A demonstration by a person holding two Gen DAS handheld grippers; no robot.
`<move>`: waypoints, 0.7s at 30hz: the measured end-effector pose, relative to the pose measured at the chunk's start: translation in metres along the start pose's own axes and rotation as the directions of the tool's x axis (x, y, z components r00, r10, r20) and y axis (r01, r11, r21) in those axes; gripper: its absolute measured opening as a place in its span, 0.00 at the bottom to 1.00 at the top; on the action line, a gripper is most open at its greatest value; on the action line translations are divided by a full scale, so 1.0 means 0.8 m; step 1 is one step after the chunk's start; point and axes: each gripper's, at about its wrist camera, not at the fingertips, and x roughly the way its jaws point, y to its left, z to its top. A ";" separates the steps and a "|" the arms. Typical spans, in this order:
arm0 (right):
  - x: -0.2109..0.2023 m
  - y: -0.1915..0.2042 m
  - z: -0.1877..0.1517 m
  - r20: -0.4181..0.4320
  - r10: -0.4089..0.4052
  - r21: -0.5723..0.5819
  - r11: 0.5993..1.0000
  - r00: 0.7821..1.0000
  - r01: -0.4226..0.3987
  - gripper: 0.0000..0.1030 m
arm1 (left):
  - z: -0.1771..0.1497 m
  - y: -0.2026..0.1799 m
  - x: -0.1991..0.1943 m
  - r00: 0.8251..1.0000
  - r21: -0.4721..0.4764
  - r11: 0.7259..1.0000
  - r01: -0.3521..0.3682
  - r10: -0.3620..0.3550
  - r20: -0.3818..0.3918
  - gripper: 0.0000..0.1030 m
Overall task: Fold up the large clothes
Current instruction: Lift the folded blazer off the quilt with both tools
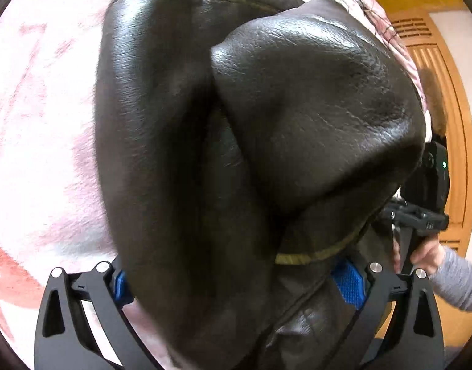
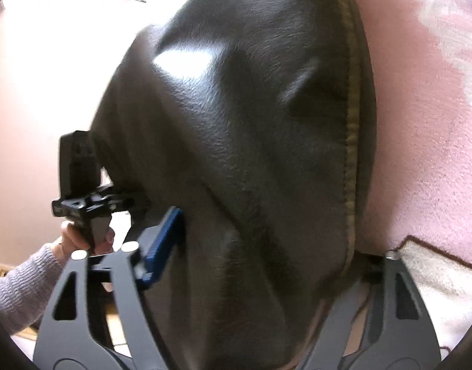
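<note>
A large dark brown leather jacket (image 1: 236, 129) with a tan stitched hem fills both views, lifted above a pink blanket (image 1: 41, 129). In the left wrist view it hangs between my left gripper's (image 1: 239, 280) blue pads (image 1: 348, 283), which stand wide apart with the leather bunched between them. In the right wrist view the jacket (image 2: 242, 141) drapes between my right gripper's (image 2: 266, 246) fingers; the left blue pad (image 2: 163, 240) presses the leather, the right finger is mostly hidden behind the hem. Each view shows the other gripper at the jacket's edge.
The pink blanket (image 2: 420, 117) covers the surface beneath. A wooden door or cabinet (image 1: 445, 117) stands at the right. The other gripper and the hand holding it (image 1: 427, 215) are close by; they also show in the right wrist view (image 2: 81, 197). A white cloth edge (image 2: 436, 274) lies at the lower right.
</note>
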 end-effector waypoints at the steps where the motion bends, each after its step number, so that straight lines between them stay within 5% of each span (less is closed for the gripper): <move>1: -0.002 0.005 -0.002 -0.001 0.001 -0.028 1.000 1.000 -0.001 0.56 | -0.003 -0.007 -0.001 1.000 -0.009 1.000 0.005 -0.005 0.016 0.93; 4: -0.008 0.007 -0.001 -0.010 0.047 -0.025 0.999 0.999 -0.047 0.40 | -0.015 -0.029 -0.011 0.998 -0.019 1.000 0.017 -0.015 0.055 0.76; 8: -0.008 0.020 0.005 -0.028 0.068 -0.049 0.996 0.997 -0.070 0.30 | -0.037 -0.047 -0.021 0.996 -0.032 0.999 -0.005 0.008 0.083 0.58; 21: -0.019 0.090 0.027 -0.088 0.155 -0.063 0.985 0.984 -0.161 0.25 | -0.084 -0.094 -0.091 0.995 -0.077 0.996 0.050 -0.043 0.095 0.52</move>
